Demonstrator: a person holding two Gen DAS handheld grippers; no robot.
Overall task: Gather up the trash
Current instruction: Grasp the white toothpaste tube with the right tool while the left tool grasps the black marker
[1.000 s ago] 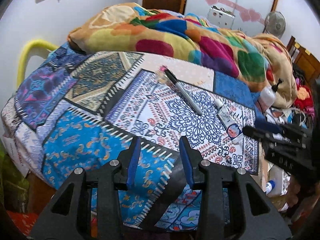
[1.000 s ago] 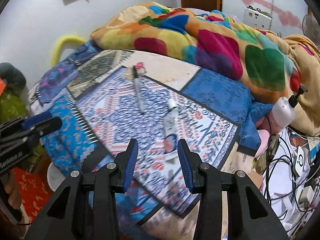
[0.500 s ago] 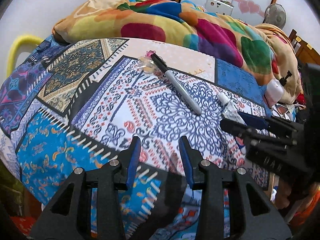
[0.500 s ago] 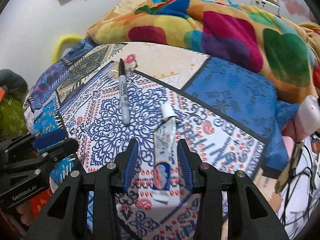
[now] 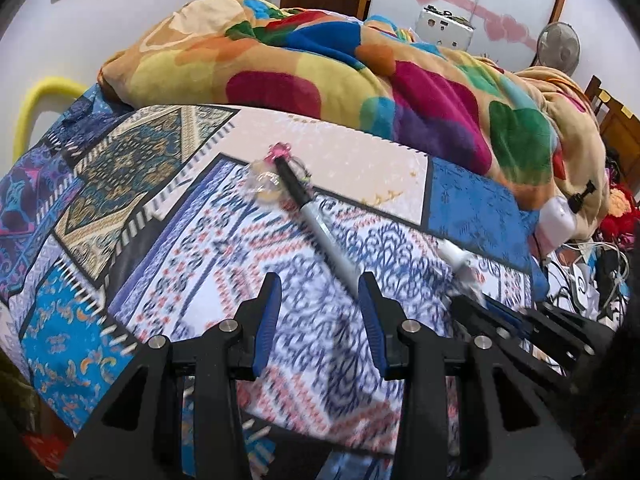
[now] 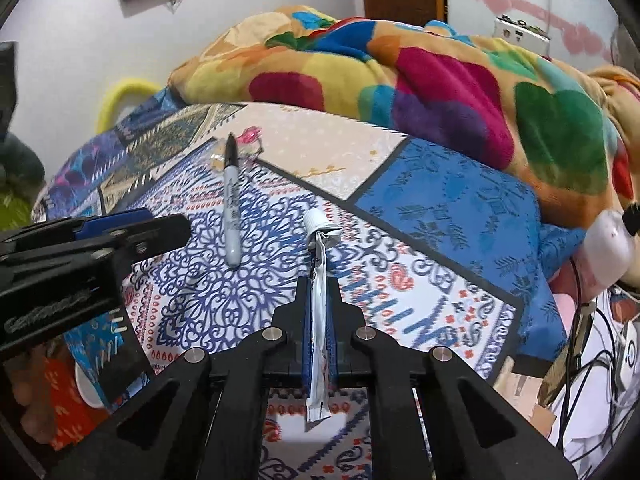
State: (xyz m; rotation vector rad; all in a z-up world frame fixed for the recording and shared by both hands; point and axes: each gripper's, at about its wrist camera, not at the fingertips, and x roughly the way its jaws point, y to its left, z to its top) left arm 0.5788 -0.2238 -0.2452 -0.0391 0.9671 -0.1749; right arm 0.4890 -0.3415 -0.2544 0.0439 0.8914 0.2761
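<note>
Left wrist view: the left gripper [image 5: 318, 312] hangs with jaws apart above the patterned bedspread [image 5: 192, 240], a marker [image 5: 316, 224] lying just beyond. Right wrist view: the right gripper [image 6: 319, 320] clamps a squeezed tube [image 6: 319, 280] (cap pointing far), marker [image 6: 231, 208] at left

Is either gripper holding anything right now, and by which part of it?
The right gripper is shut on the flattened tube, gripping its lower body; the white cap end points away. The left gripper is open and empty.
</note>
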